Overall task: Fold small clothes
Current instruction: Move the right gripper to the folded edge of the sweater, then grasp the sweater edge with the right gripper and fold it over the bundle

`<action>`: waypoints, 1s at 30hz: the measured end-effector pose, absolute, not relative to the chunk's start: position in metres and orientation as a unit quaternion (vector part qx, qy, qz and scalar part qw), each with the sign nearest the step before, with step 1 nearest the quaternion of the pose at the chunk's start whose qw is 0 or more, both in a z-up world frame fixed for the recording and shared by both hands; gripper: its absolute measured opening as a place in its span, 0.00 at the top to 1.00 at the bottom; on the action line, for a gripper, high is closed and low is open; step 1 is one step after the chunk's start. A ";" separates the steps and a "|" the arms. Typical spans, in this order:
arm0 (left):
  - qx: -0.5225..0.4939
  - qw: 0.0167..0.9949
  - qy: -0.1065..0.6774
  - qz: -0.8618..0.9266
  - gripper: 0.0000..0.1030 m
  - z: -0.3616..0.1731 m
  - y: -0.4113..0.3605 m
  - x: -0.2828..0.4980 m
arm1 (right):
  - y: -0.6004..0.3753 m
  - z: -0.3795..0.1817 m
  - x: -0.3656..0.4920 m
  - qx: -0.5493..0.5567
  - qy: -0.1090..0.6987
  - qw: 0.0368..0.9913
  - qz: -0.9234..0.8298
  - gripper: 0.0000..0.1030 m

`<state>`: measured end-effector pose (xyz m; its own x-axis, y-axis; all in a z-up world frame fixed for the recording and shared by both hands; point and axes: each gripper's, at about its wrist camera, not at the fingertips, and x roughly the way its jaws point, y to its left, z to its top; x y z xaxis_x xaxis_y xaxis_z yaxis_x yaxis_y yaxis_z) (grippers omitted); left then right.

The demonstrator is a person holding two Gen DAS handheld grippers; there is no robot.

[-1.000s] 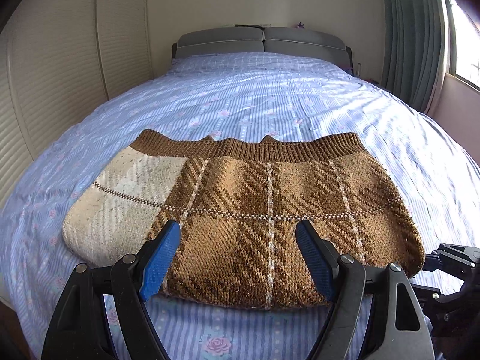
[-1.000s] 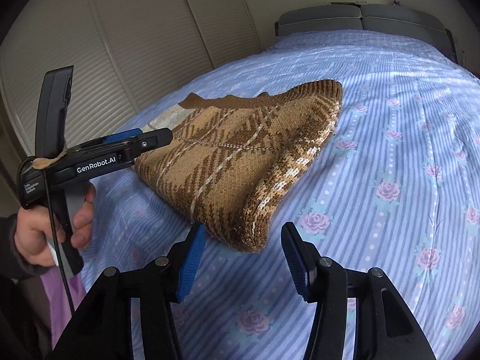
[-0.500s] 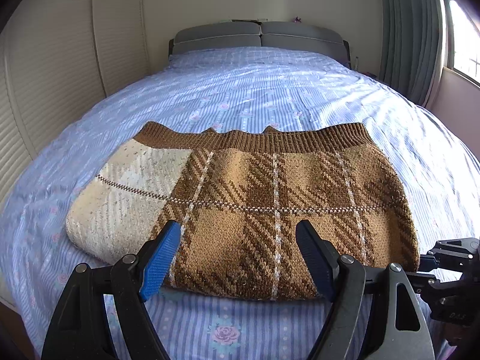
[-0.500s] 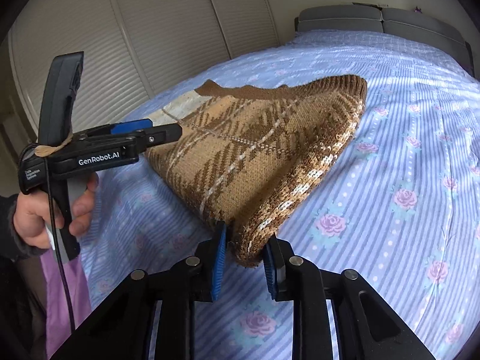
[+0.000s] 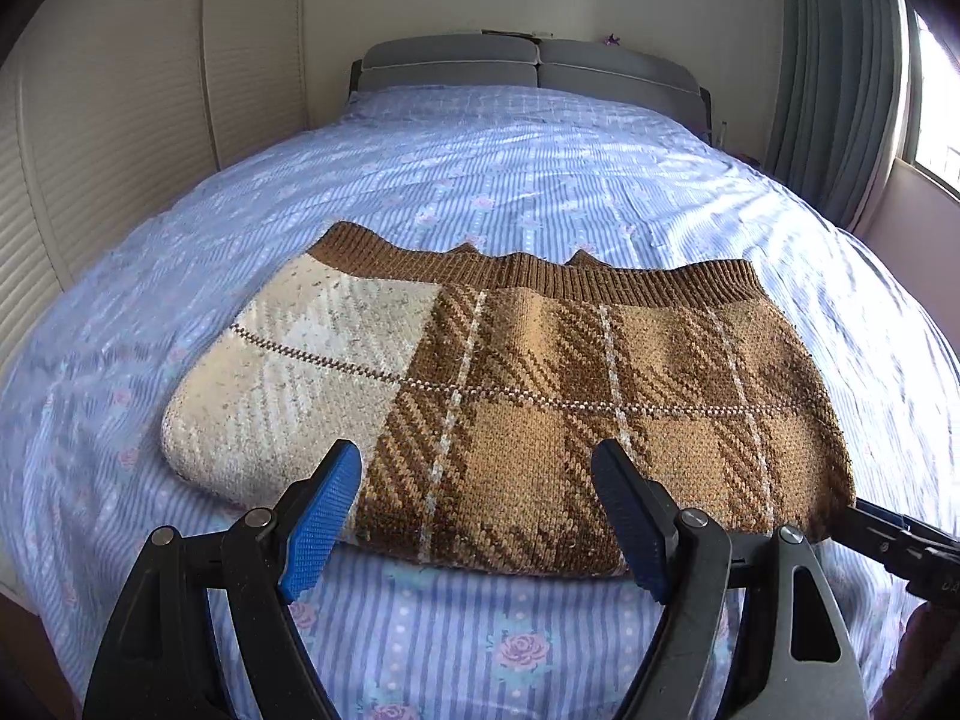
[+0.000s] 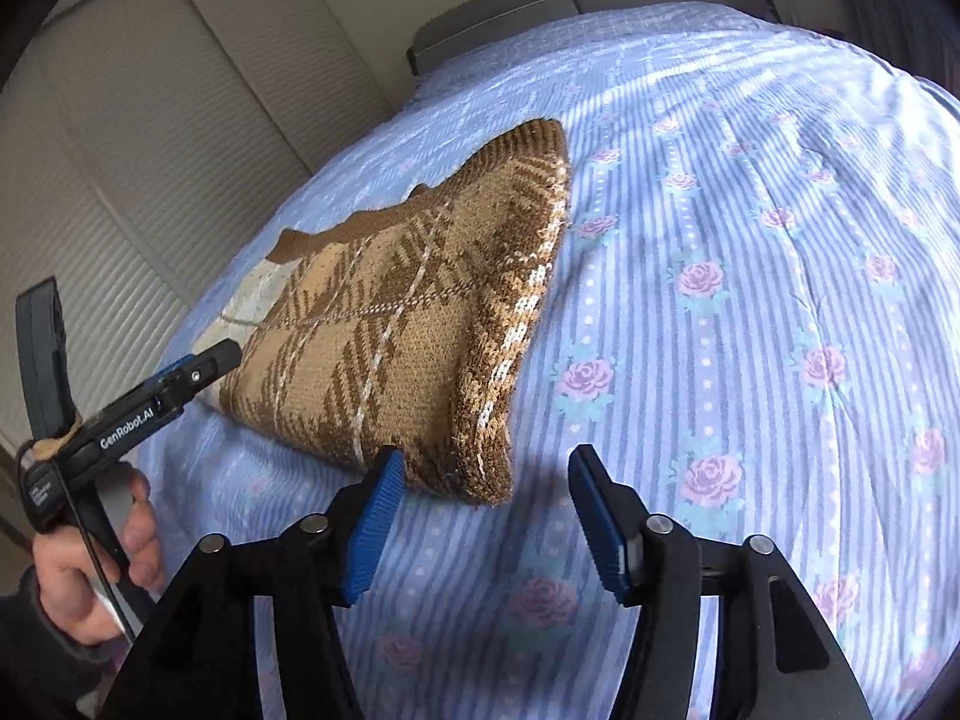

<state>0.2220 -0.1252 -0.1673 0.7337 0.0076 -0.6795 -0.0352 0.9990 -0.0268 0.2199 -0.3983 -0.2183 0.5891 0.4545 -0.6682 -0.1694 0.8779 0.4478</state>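
A folded brown-and-cream plaid knit sweater (image 5: 516,414) lies just beyond the spread fingers of the left gripper (image 5: 480,516) and right gripper (image 6: 480,531), both empty.

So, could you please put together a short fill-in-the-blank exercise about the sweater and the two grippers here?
1. The folded sweater lies on a bed sheet printed with pink ____.
2. The right gripper has its jaws ____.
3. The left gripper grips ____.
4. The sweater's cream patch is on its ____ side in the left wrist view.

Missing words: roses; open; nothing; left
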 end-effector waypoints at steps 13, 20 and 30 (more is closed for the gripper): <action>-0.055 0.929 0.366 0.018 0.23 -0.152 -0.061 0.216 | -0.384 -0.241 0.210 0.445 0.423 0.789 0.023 0.34; -0.064 0.930 0.363 0.016 0.23 -0.156 -0.027 0.228 | -0.362 -0.266 0.224 0.508 0.361 0.782 0.000 0.34; -0.078 0.924 0.373 0.013 0.23 -0.170 -0.011 0.236 | -0.351 -0.268 0.241 0.484 0.309 0.819 -0.007 0.57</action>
